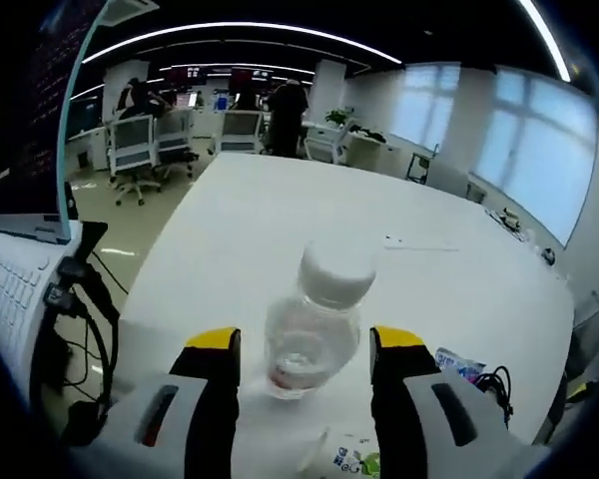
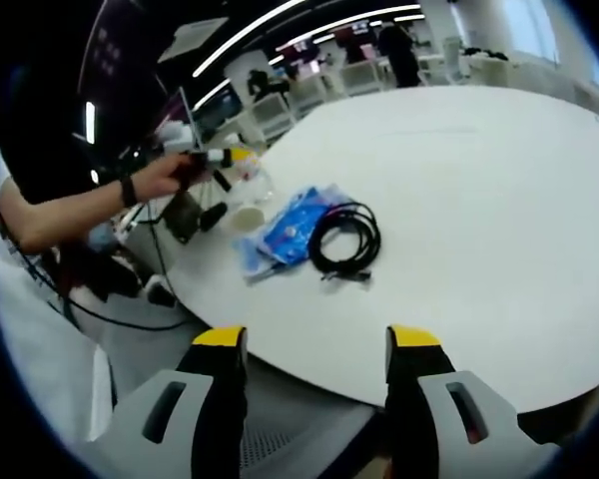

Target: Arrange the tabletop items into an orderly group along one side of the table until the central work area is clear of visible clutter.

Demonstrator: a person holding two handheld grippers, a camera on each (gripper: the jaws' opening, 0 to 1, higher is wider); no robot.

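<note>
The left gripper (image 1: 304,349) reaches forward from six o'clock in the left gripper view, its yellow-tipped jaws spread wide and standing level with each other, not closed on anything. The right gripper (image 2: 317,344) likewise rises from six o'clock in the right gripper view, jaws parted and bare between the tips. At nine to ten o'clock in that view the person's hand (image 2: 165,177) grips the left gripper's handle, the bare forearm running down toward eight o'clock with a dark band at the wrist.
</note>
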